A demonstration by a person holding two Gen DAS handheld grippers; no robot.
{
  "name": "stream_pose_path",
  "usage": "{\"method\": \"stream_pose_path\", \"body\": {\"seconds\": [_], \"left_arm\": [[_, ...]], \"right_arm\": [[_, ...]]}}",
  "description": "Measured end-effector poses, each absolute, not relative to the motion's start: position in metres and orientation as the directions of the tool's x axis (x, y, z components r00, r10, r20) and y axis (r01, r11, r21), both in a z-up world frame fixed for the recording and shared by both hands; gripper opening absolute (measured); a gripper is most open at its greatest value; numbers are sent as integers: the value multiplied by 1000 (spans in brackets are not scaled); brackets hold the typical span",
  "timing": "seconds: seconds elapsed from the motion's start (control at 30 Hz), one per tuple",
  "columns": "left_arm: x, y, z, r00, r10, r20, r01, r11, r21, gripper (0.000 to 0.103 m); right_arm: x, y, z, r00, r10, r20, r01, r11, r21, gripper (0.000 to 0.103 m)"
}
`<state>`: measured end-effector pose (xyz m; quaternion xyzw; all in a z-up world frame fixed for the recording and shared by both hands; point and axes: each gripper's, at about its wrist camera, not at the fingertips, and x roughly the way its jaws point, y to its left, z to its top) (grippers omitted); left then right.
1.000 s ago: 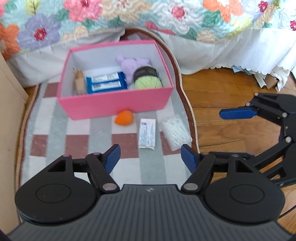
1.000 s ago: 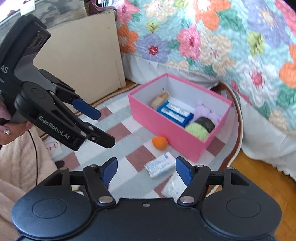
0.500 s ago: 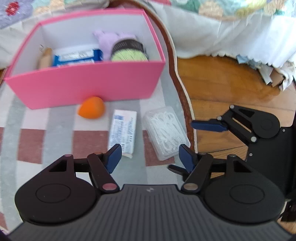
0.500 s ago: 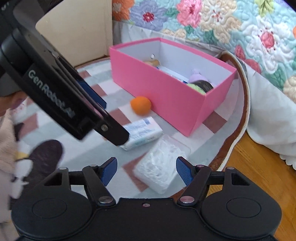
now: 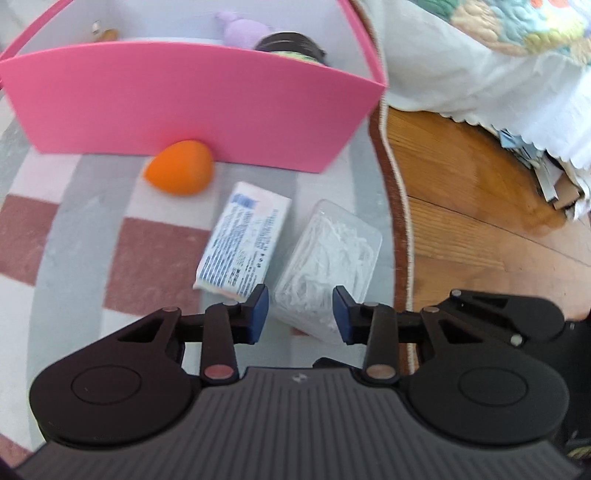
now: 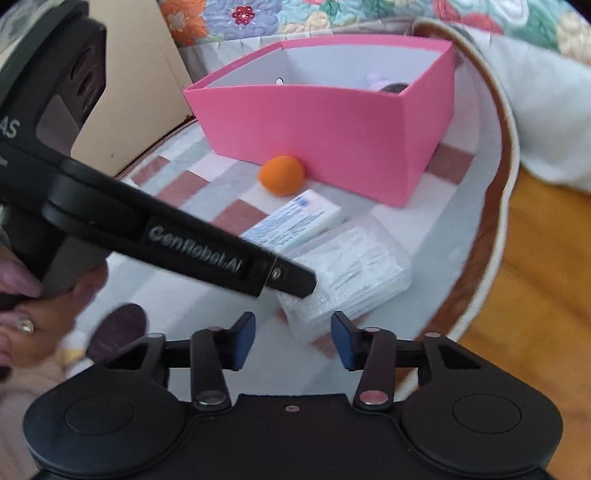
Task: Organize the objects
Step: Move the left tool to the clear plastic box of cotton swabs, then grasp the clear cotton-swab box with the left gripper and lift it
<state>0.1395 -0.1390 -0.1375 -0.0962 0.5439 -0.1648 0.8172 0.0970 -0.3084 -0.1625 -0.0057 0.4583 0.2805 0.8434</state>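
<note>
A clear plastic box of white floss picks (image 5: 332, 258) lies on the checked rug (image 5: 74, 240), beside a white and blue packet (image 5: 245, 245) and an orange sponge (image 5: 179, 171). Behind them stands the pink box (image 5: 184, 99). My left gripper (image 5: 300, 314) is low over the clear box, jaws closing, the box's near end between the pads; no firm press shows. My right gripper (image 6: 293, 341) is closing too, with the clear box (image 6: 354, 266) just ahead and only its near corner between the pads. The left gripper's finger (image 6: 291, 277) crosses that view.
The pink box holds a purple plush (image 5: 243, 33) and a dark-banded ball (image 5: 291, 44). Wooden floor (image 5: 480, 221) starts right of the rug's edge. A bed skirt (image 5: 461, 74) hangs at the back right, a cardboard panel (image 6: 140, 92) stands left. A hand (image 6: 22, 321) holds the left gripper.
Both grippers have dropped toward the rug and their jaws have narrowed. The left gripper came down over the clear box; the right one closed in on the same box.
</note>
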Motion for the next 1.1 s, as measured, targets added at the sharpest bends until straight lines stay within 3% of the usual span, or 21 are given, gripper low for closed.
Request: {"method": "stream_pose_path", "body": {"seconds": [0.17, 0.23, 0.27, 0.3, 0.57, 0.63, 0.67, 0.93, 1.03, 1.1], "left_arm": [[139, -123, -142, 338, -373, -864, 96, 927, -362, 38], [139, -121, -145, 338, -388, -858, 84, 920, -382, 38], [139, -122, -146, 338, -399, -852, 89, 915, -394, 37], [139, -124, -147, 342, -406, -848, 90, 912, -400, 37], [139, -118, -153, 354, -431, -830, 24, 892, -452, 37], [139, -111, -158, 346, -462, -817, -5, 869, -494, 34], [138, -108, -159, 347, -467, -813, -11, 865, -501, 34], [128, -97, -154, 354, -433, -829, -32, 880, -473, 35], [126, -104, -155, 321, -424, -847, -16, 892, -452, 49], [122, -112, -156, 333, -411, -849, 8, 901, -433, 52]], "right_arm": [[91, -301, -152, 501, 439, -746, -519, 842, 147, 48], [96, -311, -147, 532, 421, -735, -502, 856, 127, 65], [101, -318, -145, 556, 400, -728, -477, 871, 114, 80], [106, -325, -145, 574, 379, -726, -455, 885, 103, 82], [153, -343, -161, 452, 521, -724, -546, 803, 237, 82], [158, -340, -165, 369, 579, -727, -574, 757, 311, 74], [157, -339, -164, 364, 588, -723, -574, 753, 323, 74], [105, -324, -164, 331, 602, -726, -603, 727, 328, 74], [95, -316, -168, 374, 551, -746, -605, 755, 254, 76], [94, -309, -172, 399, 511, -761, -603, 771, 202, 79]]}}
